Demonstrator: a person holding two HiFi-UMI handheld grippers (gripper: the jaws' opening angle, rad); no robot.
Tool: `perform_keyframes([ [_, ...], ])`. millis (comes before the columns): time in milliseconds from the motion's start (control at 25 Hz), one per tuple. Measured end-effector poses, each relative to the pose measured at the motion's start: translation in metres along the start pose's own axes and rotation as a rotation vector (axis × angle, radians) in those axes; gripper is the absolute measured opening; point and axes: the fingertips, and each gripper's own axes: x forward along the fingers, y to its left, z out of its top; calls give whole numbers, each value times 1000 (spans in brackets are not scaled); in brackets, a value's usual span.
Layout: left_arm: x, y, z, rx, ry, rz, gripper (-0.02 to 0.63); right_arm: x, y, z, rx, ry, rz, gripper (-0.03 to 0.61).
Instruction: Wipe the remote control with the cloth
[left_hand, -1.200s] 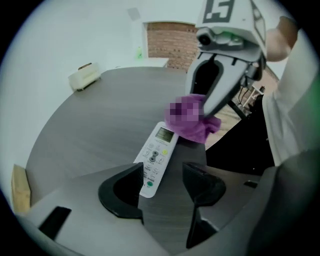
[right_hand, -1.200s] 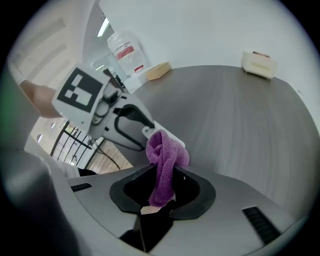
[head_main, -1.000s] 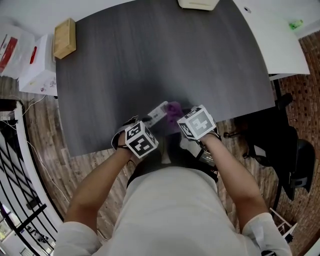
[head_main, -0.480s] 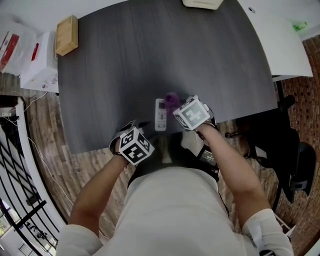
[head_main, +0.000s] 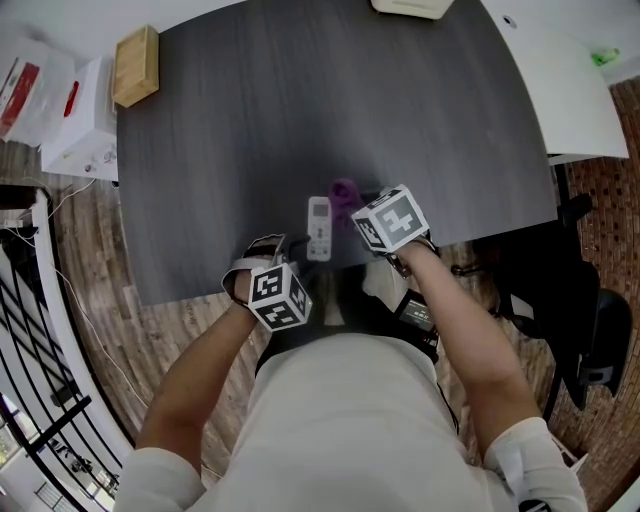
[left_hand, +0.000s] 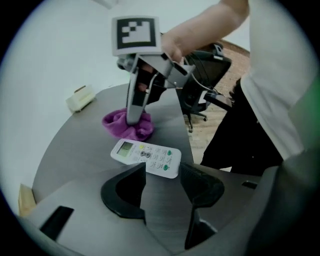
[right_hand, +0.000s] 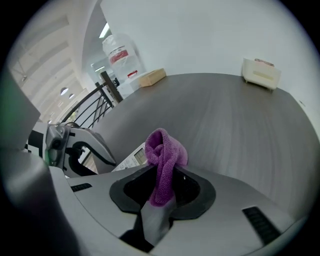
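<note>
Item: tabletop (head_main: 300, 100), dark grey with a wood grain, filling the upper middle of the head view

Item: remote control (head_main: 319, 228), white, lying flat with buttons and small display facing up, near the tabletop's lower edge at the centre of the head view. It lay between the two grippers and neither touched it. In the left gripper view it sat just beyond the jaws, at mid-frame

Item: cloth (head_main: 345, 196), purple and bunched, just to the right of the remote control's upper end in the head view. The left gripper view showed its bunch down on the tabletop, a narrow strip of bare surface between it and the remote control

Item: left gripper (head_main: 268, 245), at lower left of centre in the head view, marker cube toward the person. Its jaws stood moderately apart with only bare tabletop between them

Item: right gripper (head_main: 352, 208), at right of centre, jaws closed together on a fold of the cloth, which rose above them in a loop in the right gripper view

Item: wooden block (head_main: 135, 66), at the tabletop's upper left corner

Item: cream box (head_main: 410, 6), at the tabletop's top edge, partly cut off by the frame

Item: white table (head_main: 560, 90), upper right, adjoining the tabletop

Item: black chair (head_main: 590, 320), on the floor at the right edge

Item: black railing (head_main: 40, 400), lower left of the head view
</note>
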Motion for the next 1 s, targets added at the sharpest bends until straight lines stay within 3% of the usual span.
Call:
perform_keyframes([
  [120, 10, -7, -6, 72, 21, -66, 216, 5, 11, -5, -32, 32, 50, 102],
  [320, 14, -9, -10, 97, 25, -120, 215, 11, 39, -15, -125, 79, 125, 102],
  [520, 14, -9, -7, 125, 54, -120, 216, 5, 26, -3, -122, 35, 75, 101],
  [720, 10, 0, -2, 139, 52, -77, 215, 4, 17, 1, -196, 55, 11, 101],
  [800, 4, 7, 5, 105, 12, -66, 215, 6, 13, 0, -211, 52, -10, 101],
  [1000, -2, 35, 26, -85, -105, -65, 208, 2, 6, 0, -225, 84, -23, 101],
])
